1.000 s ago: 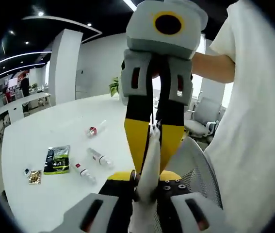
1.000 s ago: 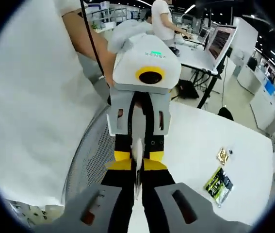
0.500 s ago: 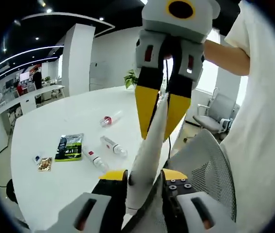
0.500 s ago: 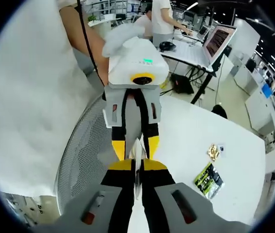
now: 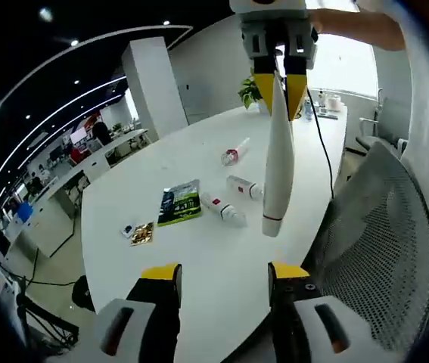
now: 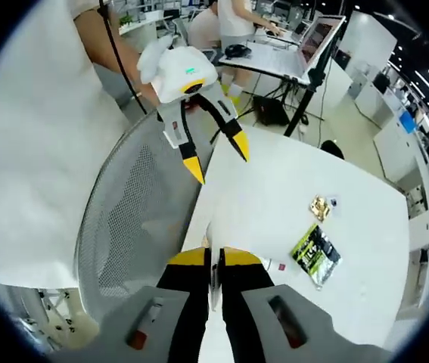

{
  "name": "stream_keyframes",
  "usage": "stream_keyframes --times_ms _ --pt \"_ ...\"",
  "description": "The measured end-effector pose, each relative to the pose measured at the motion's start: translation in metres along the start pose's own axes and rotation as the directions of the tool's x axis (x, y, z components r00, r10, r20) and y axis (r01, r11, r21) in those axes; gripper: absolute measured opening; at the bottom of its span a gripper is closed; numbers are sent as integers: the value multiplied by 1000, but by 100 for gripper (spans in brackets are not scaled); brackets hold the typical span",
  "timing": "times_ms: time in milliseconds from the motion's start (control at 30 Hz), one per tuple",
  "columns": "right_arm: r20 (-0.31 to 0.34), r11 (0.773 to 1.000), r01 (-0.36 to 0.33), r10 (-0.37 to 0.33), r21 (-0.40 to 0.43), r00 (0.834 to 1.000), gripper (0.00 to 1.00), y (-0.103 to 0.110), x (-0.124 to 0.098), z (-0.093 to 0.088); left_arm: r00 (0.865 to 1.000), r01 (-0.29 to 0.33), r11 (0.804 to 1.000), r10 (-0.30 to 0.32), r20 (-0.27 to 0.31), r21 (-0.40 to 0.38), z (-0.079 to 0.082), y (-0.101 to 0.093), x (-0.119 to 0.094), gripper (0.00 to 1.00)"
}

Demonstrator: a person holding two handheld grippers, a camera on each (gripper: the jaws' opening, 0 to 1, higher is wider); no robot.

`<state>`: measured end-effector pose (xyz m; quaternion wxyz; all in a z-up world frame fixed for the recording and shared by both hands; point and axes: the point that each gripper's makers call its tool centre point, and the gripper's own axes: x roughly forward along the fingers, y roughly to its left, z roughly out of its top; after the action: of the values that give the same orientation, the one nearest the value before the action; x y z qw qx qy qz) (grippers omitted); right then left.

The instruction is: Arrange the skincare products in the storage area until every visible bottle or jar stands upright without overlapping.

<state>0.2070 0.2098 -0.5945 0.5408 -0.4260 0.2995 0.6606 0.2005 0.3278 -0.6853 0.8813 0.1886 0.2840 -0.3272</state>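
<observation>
Right gripper (image 5: 280, 74) clenched a white tube (image 5: 278, 162) above the tabletop (image 5: 199, 257), apparently ready to stand it upright. Left gripper (image 6: 216, 160) hung released, fingers spread. Three bottles (image 5: 225, 211) lay toppled.

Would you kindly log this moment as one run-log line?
right gripper: shut on white tube, held above table | left gripper: open, apart from tube | three bottles: lying down

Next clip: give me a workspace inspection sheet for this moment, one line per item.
Surface: white table, mostly bare.
Job's things: white tube held in the air; three bottles lying flat.
Clutter: green packet, small gold packet.
Grippers: right tool shut on tube; left tool open, holding nothing.
Cables: black cable hanging from the right tool.
Surroundings: mesh chair, plant, office desks, laptop, people.
</observation>
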Motion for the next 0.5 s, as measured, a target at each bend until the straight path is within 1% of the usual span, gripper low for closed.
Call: stream_keyframes --times_ms 67,167,233,300,400,500 --pt "-12 1000 -1 1 1 1000 2 -4 -1 -4 1000 -14 1000 14 -9 12 -4 4 1 47" --pt "-37 1000 -7 6 -8 999 2 -10 -1 -13 999 -28 1000 28 -26 -11 -10 10 8 47" --pt "-53 1000 -12 12 -7 999 2 -14 -2 -19 998 -47 999 48 -40 19 -15 14 11 46" --pt "-62 1000 -11 11 -7 998 2 -20 -5 -23 996 -68 997 69 -48 25 -19 17 13 45" --pt "-64 1000 -4 5 6 998 2 -31 -12 -27 990 -135 990 136 -28 41 -20 28 13 45" --pt "-72 1000 8 -7 10 997 2 -42 -17 -32 988 -152 987 154 -26 49 -23 30 17 41"
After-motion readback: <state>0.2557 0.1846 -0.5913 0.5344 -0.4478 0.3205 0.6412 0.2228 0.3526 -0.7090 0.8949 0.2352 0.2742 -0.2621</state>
